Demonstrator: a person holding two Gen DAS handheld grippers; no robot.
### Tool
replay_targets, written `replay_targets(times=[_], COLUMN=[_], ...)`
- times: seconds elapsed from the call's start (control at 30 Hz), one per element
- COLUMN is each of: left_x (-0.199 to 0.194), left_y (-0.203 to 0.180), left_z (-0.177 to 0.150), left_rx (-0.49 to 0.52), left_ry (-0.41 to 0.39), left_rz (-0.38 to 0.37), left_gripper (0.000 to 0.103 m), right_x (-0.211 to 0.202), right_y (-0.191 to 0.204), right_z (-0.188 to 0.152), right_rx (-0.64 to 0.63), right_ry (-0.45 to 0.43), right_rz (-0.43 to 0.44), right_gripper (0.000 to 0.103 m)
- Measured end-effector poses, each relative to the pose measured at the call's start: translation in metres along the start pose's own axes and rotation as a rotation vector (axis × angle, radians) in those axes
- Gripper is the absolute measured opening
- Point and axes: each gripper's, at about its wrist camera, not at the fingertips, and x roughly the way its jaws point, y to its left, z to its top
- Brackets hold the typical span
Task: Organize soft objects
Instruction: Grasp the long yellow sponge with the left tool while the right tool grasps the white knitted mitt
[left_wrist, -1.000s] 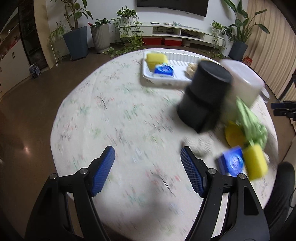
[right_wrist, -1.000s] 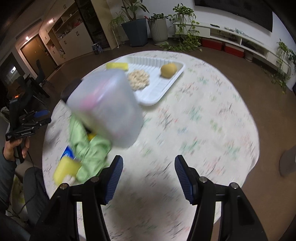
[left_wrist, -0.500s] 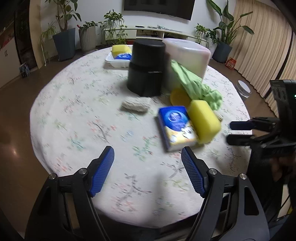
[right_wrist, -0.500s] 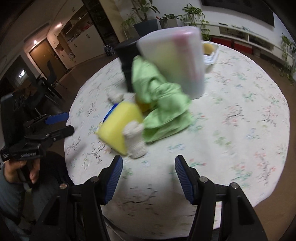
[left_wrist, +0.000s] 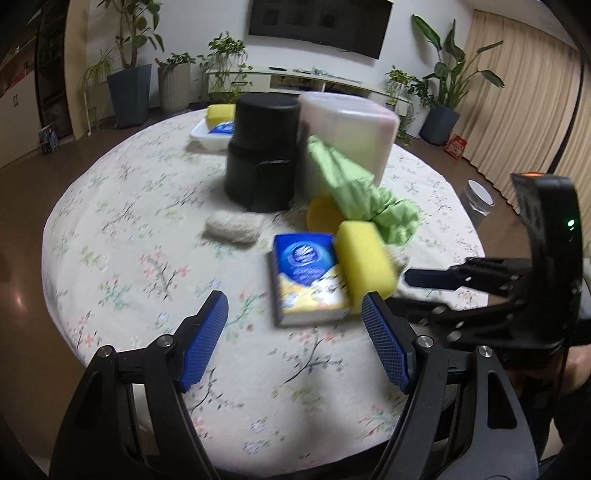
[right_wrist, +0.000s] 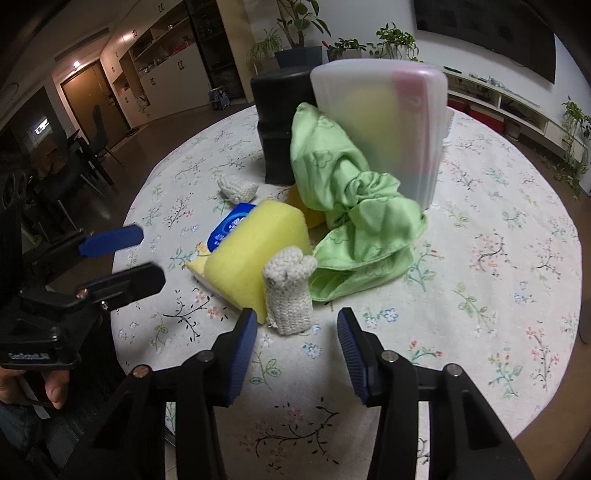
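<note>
A pile of soft things lies on the floral tablecloth: a blue tissue pack, a yellow sponge, a green cloth and a knitted cream piece. My left gripper is open, its fingertips just short of the tissue pack. In the right wrist view a second knitted piece leans on the sponge, in front of the cloth. My right gripper has its jaws closing; the knitted piece's lower end sits at their mouth, and the pads do not touch it.
Behind the pile stand a black container and a translucent lidded box, with the cloth hanging from it. A white tray at the far edge holds another sponge and tissue pack. A yellow round object peeks from under the cloth.
Both grippers swung round to face the pile from the table's near edge, and it now lies close ahead. The right jaws have narrowed; the left jaws keep their width.
</note>
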Motion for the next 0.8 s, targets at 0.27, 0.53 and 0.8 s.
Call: replay_targets(times=[0.27,0.53,0.8], left_x=[0.023,0.058,0.065], left_y=[-0.02,-0.029,-0.046], left_z=[0.014,0.026,0.025], left_rx=[0.066,0.127,0.193], left_ry=[0.043,0.12,0.115], left_rz=[0.001,0.025,0.075], left_gripper=[0.074,0.074,0.052], right_x=[0.016,0.009,-0.007], right_y=[0.008,-0.001,-0.008], right_z=[0.004,-0.003,-0.019], right_rx=[-0.032,-0.012,0.04], right_ry=[-0.003,0.001,0.022], right_rz=[0.033,0.049,0.009], right_gripper=[0.04,0.029,0.029])
